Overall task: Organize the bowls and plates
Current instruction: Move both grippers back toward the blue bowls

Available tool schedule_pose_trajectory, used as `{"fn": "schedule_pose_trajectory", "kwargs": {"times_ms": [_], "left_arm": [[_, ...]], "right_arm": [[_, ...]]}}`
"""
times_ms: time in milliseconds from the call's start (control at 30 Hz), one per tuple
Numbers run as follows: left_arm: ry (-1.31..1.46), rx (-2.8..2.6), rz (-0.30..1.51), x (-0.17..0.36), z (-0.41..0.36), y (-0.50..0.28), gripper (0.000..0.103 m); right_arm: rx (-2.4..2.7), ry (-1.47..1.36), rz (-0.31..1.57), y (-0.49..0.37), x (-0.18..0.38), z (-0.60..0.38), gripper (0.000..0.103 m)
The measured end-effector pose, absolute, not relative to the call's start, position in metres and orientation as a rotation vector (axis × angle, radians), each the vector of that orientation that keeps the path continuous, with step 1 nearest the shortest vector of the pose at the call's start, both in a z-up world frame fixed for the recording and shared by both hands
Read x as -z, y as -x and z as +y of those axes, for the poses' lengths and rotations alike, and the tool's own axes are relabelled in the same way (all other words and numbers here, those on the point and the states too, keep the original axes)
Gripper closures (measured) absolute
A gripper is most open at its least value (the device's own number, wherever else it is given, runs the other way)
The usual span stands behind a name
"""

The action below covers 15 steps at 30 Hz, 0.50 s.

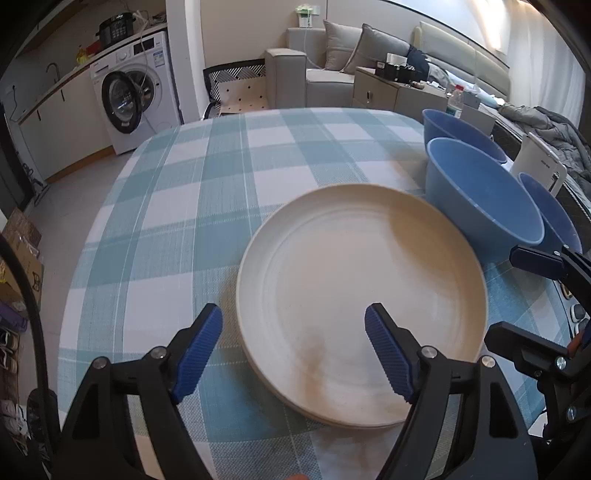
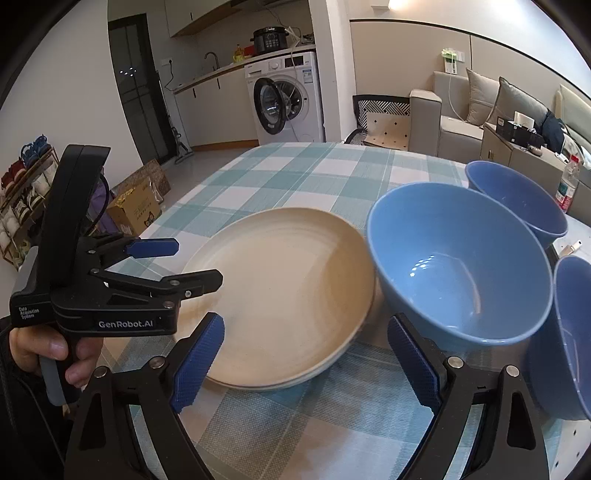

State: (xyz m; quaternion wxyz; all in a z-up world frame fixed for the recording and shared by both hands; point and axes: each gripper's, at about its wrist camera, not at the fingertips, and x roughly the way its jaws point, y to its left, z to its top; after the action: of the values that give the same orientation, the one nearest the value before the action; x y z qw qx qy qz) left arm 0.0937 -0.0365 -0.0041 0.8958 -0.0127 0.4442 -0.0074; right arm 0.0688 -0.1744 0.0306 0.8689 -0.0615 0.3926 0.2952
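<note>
The third blue bowl (image 2: 565, 339) is running off the right wrist view's edge. The cream plates (image 2: 288, 299) are stacking so closely that their count is staying unclear.

Even indoor light, a ceiling lamp (image 2: 397, 3) flaring at top; strong fisheye bending, dark vignetted corners, slight blur.

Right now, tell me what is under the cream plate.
The top cream plate rests on another plate, of which only the rim shows beneath its near edge. Under both lies the checked tablecloth. Whether more plates are in the stack cannot be told; the top plate covers everything else.
</note>
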Motion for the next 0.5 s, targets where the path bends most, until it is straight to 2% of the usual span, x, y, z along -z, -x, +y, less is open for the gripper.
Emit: {"fn": "schedule_pose_trajectory", "kwargs": {"times_ms": [167, 267, 500], "left_arm": [[0.021, 0.033, 0.875, -0.012, -0.042, -0.097, 0.005], [0.025, 0.057, 0.859, -0.018, -0.046, -0.098, 0.004], [0.007, 0.09, 0.843, -0.028, -0.06, -0.103, 0.001]], "right_arm": [[-0.673, 0.044, 0.829, -0.071, -0.043, -0.197, 0.011], [-0.676, 0.044, 0.814, -0.068, -0.052, -0.206, 0.003], [-0.65, 0.02, 0.777, -0.063, -0.067, -0.229, 0.002]]}}
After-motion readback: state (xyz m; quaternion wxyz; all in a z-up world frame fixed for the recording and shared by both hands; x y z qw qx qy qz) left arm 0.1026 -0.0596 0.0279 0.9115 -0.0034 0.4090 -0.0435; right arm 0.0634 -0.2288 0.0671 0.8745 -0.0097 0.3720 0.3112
